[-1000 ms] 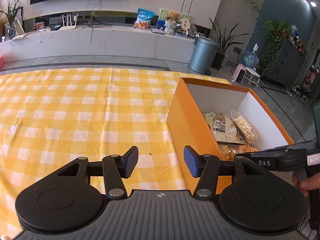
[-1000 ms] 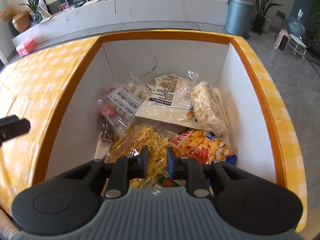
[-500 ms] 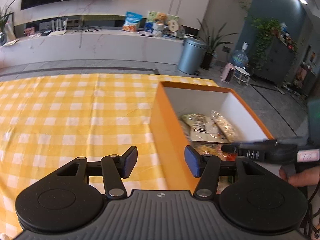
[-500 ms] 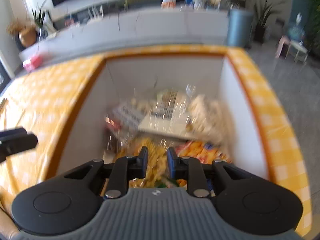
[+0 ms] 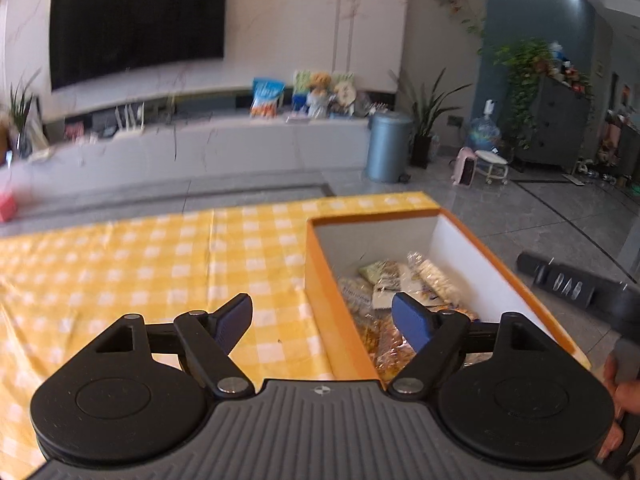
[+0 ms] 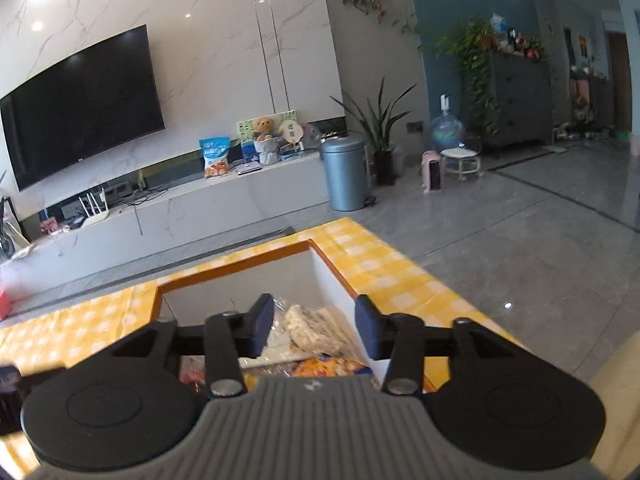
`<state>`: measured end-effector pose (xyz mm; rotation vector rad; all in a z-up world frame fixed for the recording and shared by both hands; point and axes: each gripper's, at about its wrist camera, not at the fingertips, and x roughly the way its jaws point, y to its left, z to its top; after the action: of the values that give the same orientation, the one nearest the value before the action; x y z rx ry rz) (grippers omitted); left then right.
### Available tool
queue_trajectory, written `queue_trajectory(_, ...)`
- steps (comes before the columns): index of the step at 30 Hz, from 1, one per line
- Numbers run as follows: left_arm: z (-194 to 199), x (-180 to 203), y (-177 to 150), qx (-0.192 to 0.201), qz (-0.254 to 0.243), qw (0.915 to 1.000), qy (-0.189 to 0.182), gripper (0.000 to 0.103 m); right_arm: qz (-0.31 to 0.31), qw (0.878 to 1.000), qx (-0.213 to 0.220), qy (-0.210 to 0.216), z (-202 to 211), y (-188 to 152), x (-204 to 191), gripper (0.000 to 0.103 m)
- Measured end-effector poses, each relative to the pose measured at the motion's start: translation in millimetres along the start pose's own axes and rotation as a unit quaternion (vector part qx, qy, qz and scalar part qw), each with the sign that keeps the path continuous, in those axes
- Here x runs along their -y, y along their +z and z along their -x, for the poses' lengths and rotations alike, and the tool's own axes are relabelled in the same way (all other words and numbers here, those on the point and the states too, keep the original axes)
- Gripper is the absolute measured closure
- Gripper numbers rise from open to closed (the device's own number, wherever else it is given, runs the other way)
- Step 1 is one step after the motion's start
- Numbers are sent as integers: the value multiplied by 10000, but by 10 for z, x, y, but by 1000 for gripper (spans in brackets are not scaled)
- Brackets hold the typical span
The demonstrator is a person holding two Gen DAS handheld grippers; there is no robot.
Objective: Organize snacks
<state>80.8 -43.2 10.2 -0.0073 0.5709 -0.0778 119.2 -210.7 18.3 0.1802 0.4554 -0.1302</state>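
An orange box [image 5: 320, 284] with white inner walls stands on the yellow checked tablecloth [image 5: 140, 272] and holds several snack bags [image 5: 400, 284]. My left gripper [image 5: 322, 322] is open and empty, raised above the box's near left wall. The right gripper's body [image 5: 568, 284] shows at the right edge there. In the right wrist view the box [image 6: 236, 268] lies below my right gripper [image 6: 314, 326], which is open and empty above the bags [image 6: 316, 330].
A white TV bench [image 6: 192, 212] with a blue snack bag [image 6: 216, 156] and a teddy bear runs along the far wall. A grey bin [image 6: 346, 174], plants and a dark cabinet stand on the grey floor to the right. The table edge lies just right of the box.
Both grippers have risen and tilted up, so the room fills the views. My right gripper has opened from nearly shut. The left jaws have spread wider.
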Motion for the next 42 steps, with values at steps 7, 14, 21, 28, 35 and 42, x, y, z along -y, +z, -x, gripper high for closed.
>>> queue_trajectory(7, 460, 100, -81, 311, 29, 9987, -397, 9, 260, 9996, -67, 119, 528, -189, 81, 43)
queue_trajectory(14, 633, 145, -335, 424, 103, 9990, -108, 9, 593, 9977, -5, 317, 922, -449, 32, 42)
queue_trajectory(21, 561, 96, -530, 652, 134, 9978, -4, 9, 841, 9960, -39, 298, 930, -617, -197, 42)
queue_trajectory(28, 456, 39, -690, 613, 240, 9977, -138, 9, 1039, 9942, -124, 252, 923, -732, -358, 42)
queue_trajectory(35, 397, 20, -842, 511, 277, 9983, -94, 9, 1125, 9932, -212, 187, 871, -829, -410, 41)
queue_trajectory(42, 382, 0, -925, 409, 347, 9985, -128, 9, 1322, 9908, -283, 70, 838, -877, -435, 42)
